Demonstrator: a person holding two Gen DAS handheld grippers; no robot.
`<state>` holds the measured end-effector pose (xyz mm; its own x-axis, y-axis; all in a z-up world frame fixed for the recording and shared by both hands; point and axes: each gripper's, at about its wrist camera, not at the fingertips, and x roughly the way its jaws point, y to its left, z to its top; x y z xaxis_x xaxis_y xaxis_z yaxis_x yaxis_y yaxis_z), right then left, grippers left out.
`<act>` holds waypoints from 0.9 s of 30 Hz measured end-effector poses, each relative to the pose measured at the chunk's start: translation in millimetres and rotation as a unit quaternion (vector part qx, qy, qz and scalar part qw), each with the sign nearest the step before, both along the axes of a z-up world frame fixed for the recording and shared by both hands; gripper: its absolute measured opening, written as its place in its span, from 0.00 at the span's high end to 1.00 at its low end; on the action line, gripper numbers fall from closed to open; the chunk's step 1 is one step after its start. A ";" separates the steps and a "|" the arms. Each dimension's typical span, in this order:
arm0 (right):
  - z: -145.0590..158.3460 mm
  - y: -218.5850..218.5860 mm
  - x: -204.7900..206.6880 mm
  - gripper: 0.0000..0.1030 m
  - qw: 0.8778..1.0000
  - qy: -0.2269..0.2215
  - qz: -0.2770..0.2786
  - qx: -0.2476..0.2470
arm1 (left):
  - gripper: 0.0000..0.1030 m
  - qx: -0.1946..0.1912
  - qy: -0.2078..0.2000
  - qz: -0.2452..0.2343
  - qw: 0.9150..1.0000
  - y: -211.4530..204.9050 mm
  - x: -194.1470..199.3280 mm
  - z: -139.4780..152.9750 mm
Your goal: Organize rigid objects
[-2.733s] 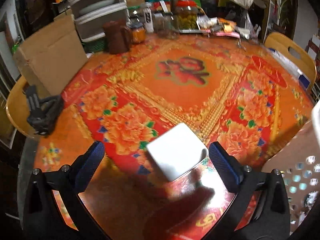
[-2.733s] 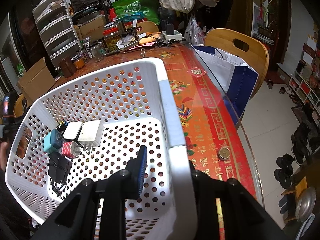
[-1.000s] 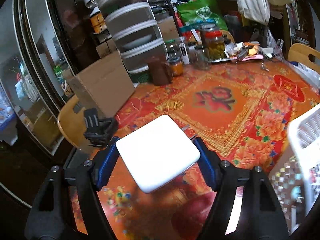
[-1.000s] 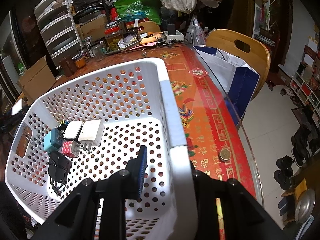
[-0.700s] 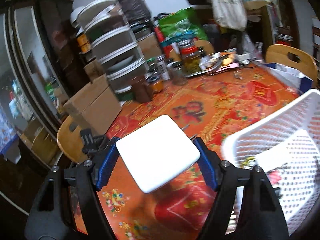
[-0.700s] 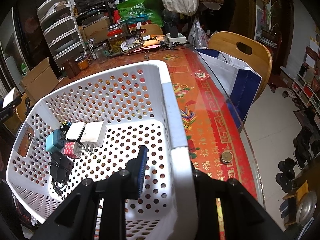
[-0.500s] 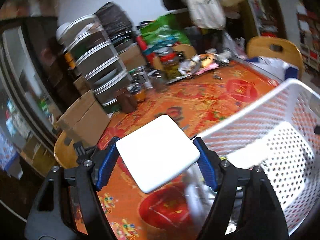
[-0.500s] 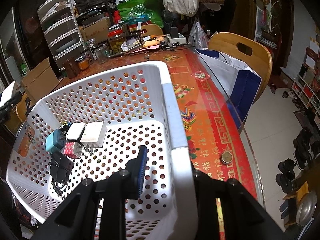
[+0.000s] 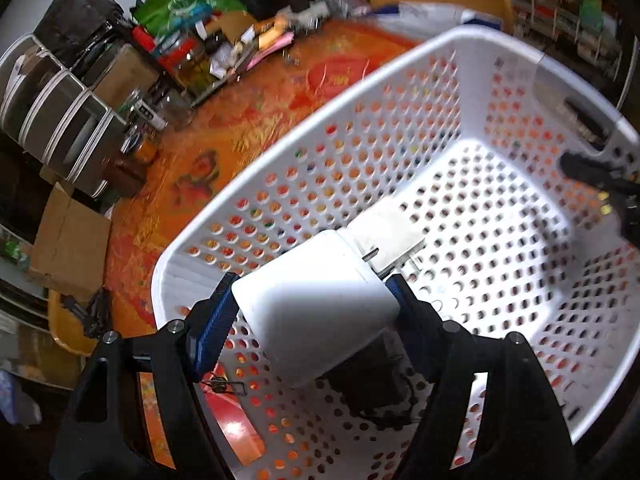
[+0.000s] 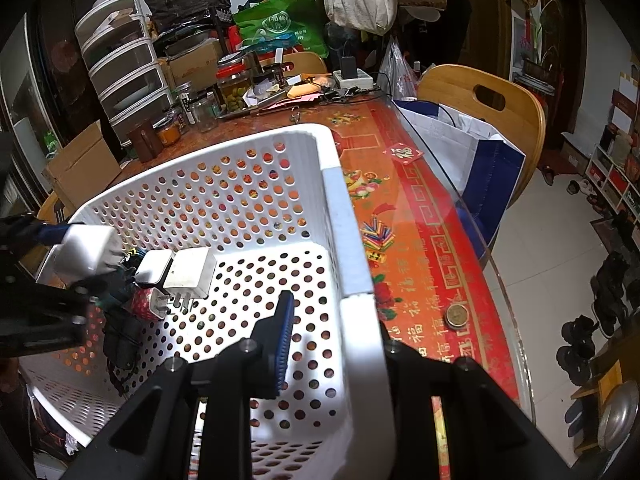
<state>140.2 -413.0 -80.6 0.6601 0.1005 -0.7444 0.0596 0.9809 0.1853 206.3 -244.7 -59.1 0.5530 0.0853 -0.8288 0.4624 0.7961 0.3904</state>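
Left gripper [image 9: 310, 306] clamps white charger [image 9: 316, 312] above basket [image 9: 400, 76]; right gripper [image 10: 332, 344] pinches its rim.

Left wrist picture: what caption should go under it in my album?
The left claw carries a white charger block over the white holey basket, above the other chargers already inside.

The left wrist view looks steeply down, close over one end of the white basket [image 9: 460, 40]. The right wrist view sits at the opposite wall [image 10: 352, 264], facing the tabletop's [image 10: 420, 240] cluttered far edge. Both 2 views share the basket's interior.
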 end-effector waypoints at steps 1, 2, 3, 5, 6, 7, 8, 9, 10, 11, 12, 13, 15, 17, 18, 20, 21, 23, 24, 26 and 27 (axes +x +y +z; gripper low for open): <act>-0.1 -0.3 0.1 0.75 1.000 0.000 0.001 0.001 | 0.30 0.010 -0.006 0.002 1.000 -3.9 -0.4 -1.3; -0.3 -0.5 0.3 0.74 1.000 0.000 0.001 0.002 | 0.30 0.022 -0.009 0.003 1.000 -6.9 -0.3 -2.6; -0.3 -0.5 0.5 0.74 1.000 0.000 0.002 0.001 | 0.30 0.034 -0.008 0.003 0.999 -11.7 -0.1 -5.2; -0.5 -0.5 0.7 0.74 1.000 0.001 0.003 0.000 | 0.30 0.056 0.009 -0.002 0.998 -22.9 -1.0 -15.0; -0.6 -0.3 0.7 0.74 1.000 0.001 0.004 0.000 | 0.30 0.065 0.013 -0.005 0.998 -25.6 -1.3 -18.2; -0.6 -0.1 0.6 0.74 1.000 0.000 0.004 0.000 | 0.30 0.076 0.019 -0.011 0.997 -29.7 -2.6 -22.4; -0.6 -0.3 0.5 0.74 1.000 0.000 0.004 0.001 | 0.30 0.084 0.022 -0.013 0.996 -30.2 -1.2 -25.9; -0.6 -0.4 0.5 0.74 1.000 -0.001 0.005 0.001 | 0.30 0.092 0.025 -0.016 0.995 -31.5 -1.5 -28.1; -0.7 -0.5 0.7 0.74 1.000 -0.001 0.005 0.002 | 0.30 0.100 0.030 -0.019 0.994 -32.9 -2.2 -32.2; -0.6 -0.5 0.7 0.74 1.000 -0.001 0.005 0.002 | 0.30 0.105 0.040 -0.024 0.993 -34.0 -2.5 -36.6; -0.6 -0.3 0.9 0.74 1.000 0.000 0.005 0.002 | 0.30 0.104 0.047 -0.026 0.993 -32.5 0.8 -40.9; -0.9 -0.8 0.9 0.74 1.000 0.001 0.006 0.002 | 0.30 0.102 0.057 -0.030 0.993 -33.3 2.3 -43.8; -0.9 -0.9 0.9 0.73 1.000 0.002 0.007 0.001 | 0.27 0.107 0.060 -0.034 0.992 -34.6 3.5 -47.6; -0.9 -0.7 1.1 0.74 1.000 0.002 0.007 0.000 | 0.16 0.118 0.053 -0.037 0.991 -33.0 6.0 -47.9; -0.7 -0.6 1.0 0.74 1.000 0.002 0.007 -0.001 | 0.14 0.124 0.050 -0.041 0.990 -33.8 5.4 -48.2; -0.6 -0.3 1.6 0.73 1.000 0.004 0.007 -0.002 | 0.09 0.129 0.045 -0.049 0.989 -39.4 -3.2 -48.3; -0.8 0.0 1.8 0.73 1.000 0.004 0.007 -0.003 | 0.08 0.130 0.045 -0.052 0.989 -40.1 -4.3 -46.7; -1.1 0.0 2.4 0.74 1.000 0.007 0.007 -0.004 | 0.07 0.129 0.042 -0.055 0.989 -42.4 -7.8 -46.3; -1.2 -0.2 2.8 0.74 1.000 0.009 0.008 -0.004 | 0.07 0.126 0.043 -0.056 0.989 -42.9 -10.0 -46.0; -1.9 -0.7 4.4 0.73 1.000 0.012 0.007 -0.005 | 0.05 0.120 0.048 -0.063 0.990 -43.4 -13.7 -44.1; -1.9 -0.3 4.7 0.73 1.000 0.014 0.006 -0.007 | 0.05 0.118 0.048 -0.068 0.989 -44.4 -14.9 -42.4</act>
<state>144.9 -413.3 -82.6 0.6383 0.0984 -0.7635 0.0519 0.9840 0.1702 191.4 -289.1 -101.6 0.4921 0.2134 -0.8440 0.6033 0.6154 0.5073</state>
